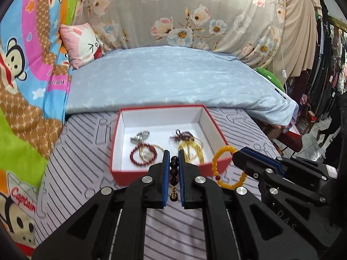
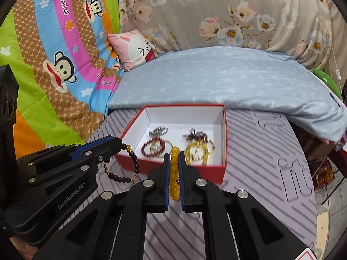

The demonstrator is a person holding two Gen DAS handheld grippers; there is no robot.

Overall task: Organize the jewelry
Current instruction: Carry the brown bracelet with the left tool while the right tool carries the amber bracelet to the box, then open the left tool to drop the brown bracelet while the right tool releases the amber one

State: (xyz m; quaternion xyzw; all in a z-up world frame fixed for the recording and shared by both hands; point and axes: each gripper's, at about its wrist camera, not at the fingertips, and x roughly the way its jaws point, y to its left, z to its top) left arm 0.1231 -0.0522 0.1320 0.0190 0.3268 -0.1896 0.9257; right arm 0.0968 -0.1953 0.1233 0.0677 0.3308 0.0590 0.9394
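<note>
A red box with a white inside (image 1: 195,117) (image 2: 149,117) sits on the striped mattress, holding a red bead bracelet (image 1: 142,154) (image 2: 153,148), a silver piece (image 1: 141,136), gold chains (image 1: 192,149) (image 2: 198,151) and a dark tasselled piece (image 1: 183,135). My left gripper (image 1: 174,155) is shut on a dark bead bracelet (image 1: 174,173) (image 2: 121,174), held above the mattress just before the box's near wall. Beside it, my right gripper (image 2: 174,155) (image 1: 235,151) is shut on a yellow bead bracelet (image 2: 174,173) (image 1: 223,166), which hangs as a loop.
The striped mattress cover (image 1: 86,173) runs under both grippers. A pale blue quilt (image 1: 173,78) lies behind the box, with a pink cushion (image 1: 82,43), a cartoon blanket (image 1: 26,65) at the left and a floral cover behind. The bed's edge drops at the right (image 2: 314,195).
</note>
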